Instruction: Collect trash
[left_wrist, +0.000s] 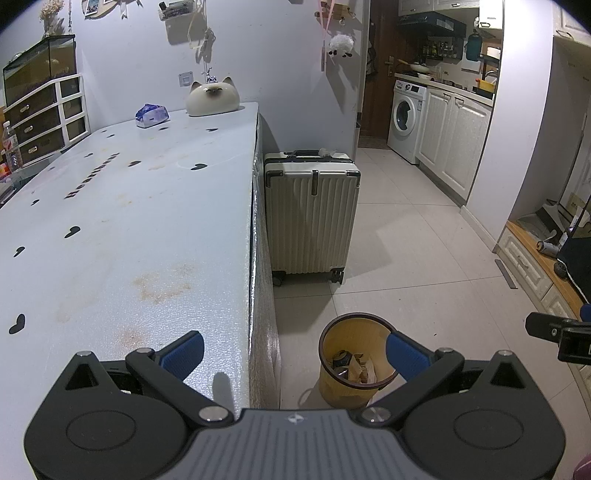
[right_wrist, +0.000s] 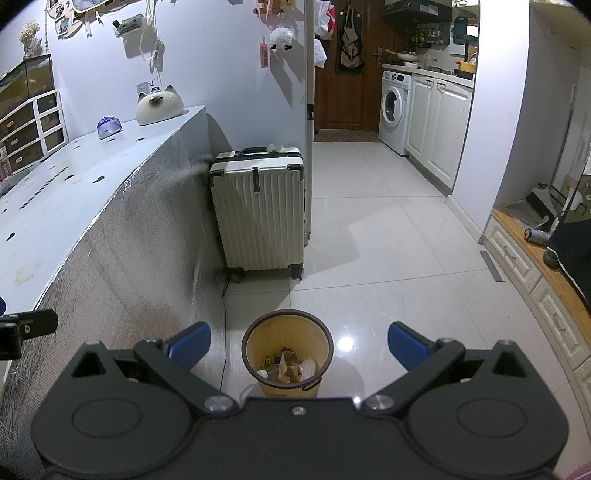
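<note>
Item 1, left gripper (left_wrist: 294, 352): I read its blue-padded fingers (left_wrist: 183, 353) as spread wide, holding nothing. It hangs over the near corner of the tabletop (left_wrist: 122, 229), one finger above the surface, the other out past the edge above the floor.

Item 2, right gripper (right_wrist: 299, 345): spread wide as well, empty, held over the floor directly above the bin. Its black tip shows at the right edge of the left wrist view.

Item 3, trash bin (right_wrist: 287, 352): yellow, dark rim, upright on the tiled floor (right_wrist: 388, 236) just beside the tabletop's foil-clad side. In the right wrist view it sits between the two fingers. Contents: crumpled brown paper (right_wrist: 286, 365), a pale plastic scrap, and what looks like a can, seen from the left wrist.

Item 4, tabletop surface: pale blue with black heart marks and brownish stains. At its far end, a cat-shaped white ornament (left_wrist: 212, 96) and a blue-white wrapped packet (left_wrist: 152, 115), near each other.

Item 5, suitcase (left_wrist: 312, 214): cream, ribbed, upright on the floor against the tabletop's far side.

Item 6, washing machine (left_wrist: 406, 120): in the kitchen beyond.
</note>
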